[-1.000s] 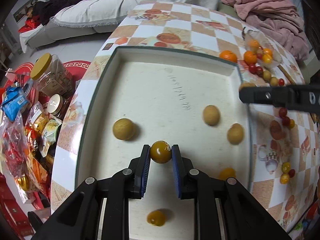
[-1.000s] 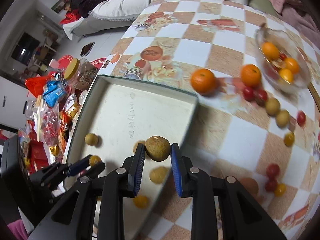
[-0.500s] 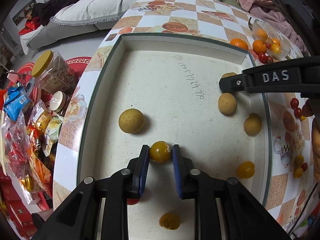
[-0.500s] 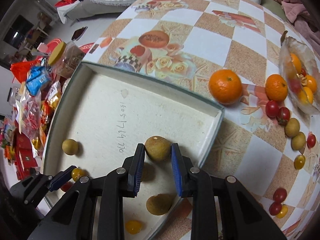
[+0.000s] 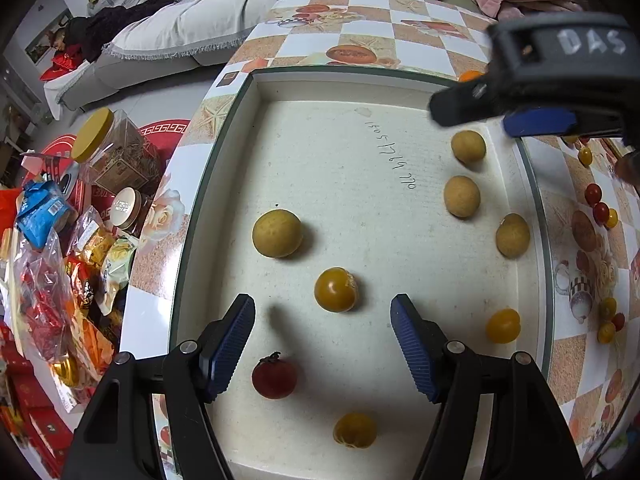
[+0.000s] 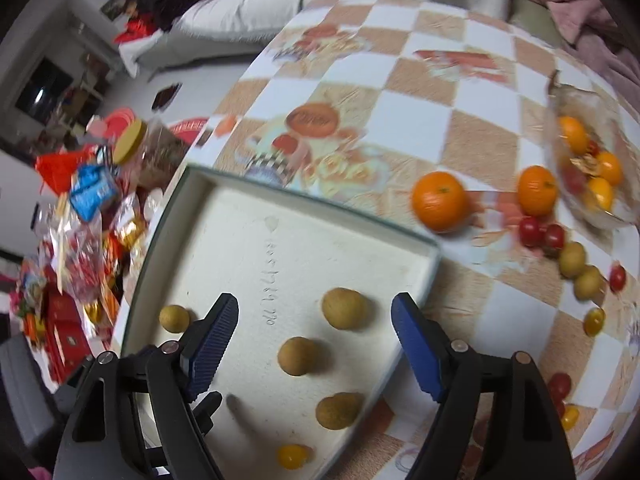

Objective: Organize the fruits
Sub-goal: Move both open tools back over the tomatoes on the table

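Observation:
A white tray [image 5: 320, 120] with a green rim lies on the checkered table. My left gripper [image 5: 322, 340] is open above it; a yellow tomato [image 5: 335, 289] rests on the tray floor just ahead of the fingers. Tan longans [image 5: 277, 233], a red tomato [image 5: 274, 376] and other yellow tomatoes [image 5: 503, 325] lie around it. My right gripper [image 6: 316, 336] is open over the tray's right part [image 6: 224, 216]; a longan [image 6: 344, 308] lies on the tray between its fingers, with two more longans [image 6: 298, 356] closer in. The right gripper also shows at the upper right of the left wrist view [image 5: 532, 92].
Two oranges [image 6: 439, 200], cherry tomatoes [image 6: 540, 234] and longans [image 6: 580, 270] lie loose on the table right of the tray. A glass bowl [image 6: 624, 200] of fruit stands at the far right. Snack bags and a jar [image 5: 112, 152] sit on the floor to the left.
Both grippers have opened. The left let go of the yellow tomato and the right let go of the longan; both fruits now rest on the tray.

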The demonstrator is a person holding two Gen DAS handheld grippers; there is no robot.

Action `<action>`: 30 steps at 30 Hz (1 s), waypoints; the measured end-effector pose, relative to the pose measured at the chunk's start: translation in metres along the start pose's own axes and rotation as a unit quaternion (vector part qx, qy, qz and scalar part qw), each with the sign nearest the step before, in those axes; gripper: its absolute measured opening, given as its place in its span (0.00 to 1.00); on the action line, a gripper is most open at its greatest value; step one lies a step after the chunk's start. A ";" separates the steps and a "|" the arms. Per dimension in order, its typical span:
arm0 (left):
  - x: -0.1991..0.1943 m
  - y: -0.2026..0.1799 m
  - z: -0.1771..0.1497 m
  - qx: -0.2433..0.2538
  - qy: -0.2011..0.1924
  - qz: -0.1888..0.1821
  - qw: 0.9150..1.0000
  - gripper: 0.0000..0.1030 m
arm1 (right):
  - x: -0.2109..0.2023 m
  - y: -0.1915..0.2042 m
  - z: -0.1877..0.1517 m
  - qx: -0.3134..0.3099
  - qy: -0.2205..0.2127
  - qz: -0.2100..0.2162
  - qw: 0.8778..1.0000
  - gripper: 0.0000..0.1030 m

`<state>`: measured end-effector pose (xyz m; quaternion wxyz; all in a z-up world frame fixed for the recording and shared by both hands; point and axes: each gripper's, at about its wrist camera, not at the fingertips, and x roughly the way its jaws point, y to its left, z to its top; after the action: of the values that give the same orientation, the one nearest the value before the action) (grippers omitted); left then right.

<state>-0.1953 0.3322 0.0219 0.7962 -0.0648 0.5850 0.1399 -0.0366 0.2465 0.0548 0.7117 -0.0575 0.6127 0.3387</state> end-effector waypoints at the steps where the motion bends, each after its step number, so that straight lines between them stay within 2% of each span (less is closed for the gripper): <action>1: -0.001 -0.002 0.001 0.003 0.000 0.000 1.000 0.70 | -0.006 -0.004 -0.001 0.009 -0.006 0.004 1.000 0.80; 8: -0.020 -0.028 0.010 0.041 -0.021 -0.017 0.999 0.70 | -0.041 -0.039 -0.015 0.048 -0.033 -0.012 0.998 0.80; 16: -0.040 -0.078 0.020 0.104 -0.039 -0.054 0.992 0.70 | -0.078 -0.113 -0.077 0.116 -0.029 -0.068 0.990 0.80; 21: -0.049 -0.116 0.017 0.155 -0.041 -0.090 0.983 0.69 | -0.093 -0.151 -0.133 0.159 -0.009 -0.095 0.983 0.80; 26: -0.051 -0.149 0.007 0.202 -0.029 -0.120 0.972 0.70 | -0.097 -0.159 -0.179 0.158 0.011 -0.106 0.982 0.80; 30: -0.053 -0.168 -0.008 0.235 -0.020 -0.133 0.962 0.70 | -0.096 -0.157 -0.202 0.146 0.019 -0.109 0.983 0.80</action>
<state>-0.1665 0.1620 0.0596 0.8121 0.0498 0.5713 -0.1080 -0.1203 -0.0135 0.0405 0.7333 -0.0258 0.6592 0.1647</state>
